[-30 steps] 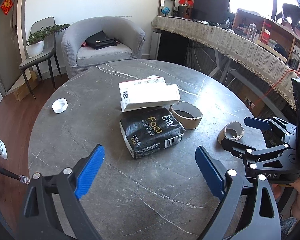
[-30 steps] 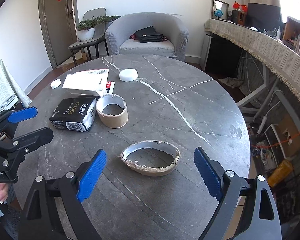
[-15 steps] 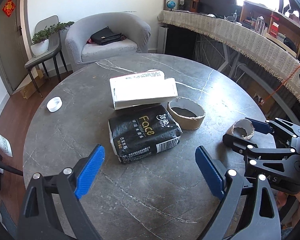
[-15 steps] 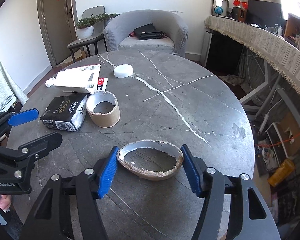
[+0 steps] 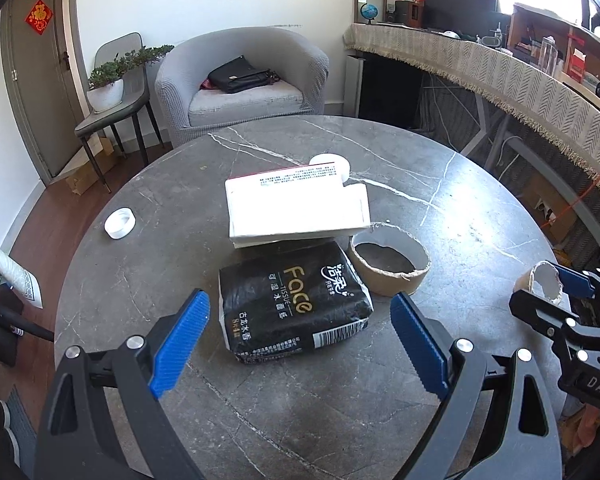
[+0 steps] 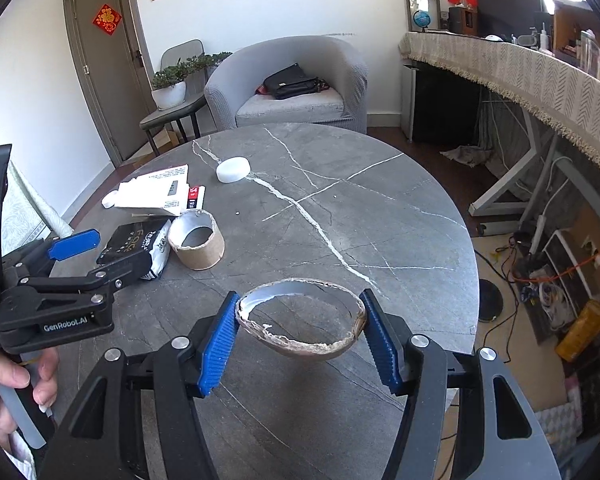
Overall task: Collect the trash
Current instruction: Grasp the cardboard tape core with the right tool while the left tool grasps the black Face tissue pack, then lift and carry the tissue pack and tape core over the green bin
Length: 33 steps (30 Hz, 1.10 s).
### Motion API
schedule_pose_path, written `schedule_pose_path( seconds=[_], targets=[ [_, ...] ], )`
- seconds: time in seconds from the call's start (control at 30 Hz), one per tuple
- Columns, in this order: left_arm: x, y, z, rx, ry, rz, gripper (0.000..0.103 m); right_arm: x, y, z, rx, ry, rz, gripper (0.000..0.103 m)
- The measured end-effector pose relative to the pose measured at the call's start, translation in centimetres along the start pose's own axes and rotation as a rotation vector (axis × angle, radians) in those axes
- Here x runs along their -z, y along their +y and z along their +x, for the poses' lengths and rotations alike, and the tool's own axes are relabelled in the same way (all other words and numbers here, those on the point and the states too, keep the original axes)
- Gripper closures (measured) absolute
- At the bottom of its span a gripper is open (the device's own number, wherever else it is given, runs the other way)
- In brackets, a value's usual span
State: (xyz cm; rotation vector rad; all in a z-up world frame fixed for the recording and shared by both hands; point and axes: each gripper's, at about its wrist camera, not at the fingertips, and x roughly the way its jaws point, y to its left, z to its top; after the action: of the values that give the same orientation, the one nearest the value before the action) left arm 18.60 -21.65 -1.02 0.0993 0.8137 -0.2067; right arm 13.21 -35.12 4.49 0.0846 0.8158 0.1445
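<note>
While the right claw (image 6: pixel 298 334) grips the squashed cardboard ring (image 6: pixel 300 322) across its long axis, the left claw (image 5: pixel 298 344) gapes, nearest the tissue pack (image 5: pixel 292 300).

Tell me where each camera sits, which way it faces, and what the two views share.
Left wrist: on the left gripper, looking down across the round table at the tissue pack; its open blue fingers show, the right gripper at the right edge.
Right wrist: on the right gripper, shut on the torn cardboard ring; a hand shows at left.
Shared: tissue pack, tape roll, armchair.
</note>
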Motion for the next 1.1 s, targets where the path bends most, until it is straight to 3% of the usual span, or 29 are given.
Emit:
schedule_pose_path(
  seconds=[0.33, 0.47, 0.67, 1.1],
  targets=[
    [-0.2, 1.5, 2.4, 0.005, 0.097, -0.079, 0.010, 0.4, -0.9, 0.0, -0.022, 0.008, 0.020, 0.042],
    [-0.3, 1.1, 2.5, 0.004, 0.098, -0.060, 0.013, 0.4, -0.8, -0.1, -0.028, 0.011, 0.020, 0.042],
    [-0.2, 1.5, 1.9, 0.028, 0.078, -0.058, 0.029, 0.3, -0.3, 0.4, -0.045, 0.008, 0.020, 0.042],
    [0.9, 4.5, -0.4, 0.086, 0.077, -0.050, 0.030, -1.5, 4.8, 1.7, -0.111, 0.006, -0.020, 0.042]
  ],
)
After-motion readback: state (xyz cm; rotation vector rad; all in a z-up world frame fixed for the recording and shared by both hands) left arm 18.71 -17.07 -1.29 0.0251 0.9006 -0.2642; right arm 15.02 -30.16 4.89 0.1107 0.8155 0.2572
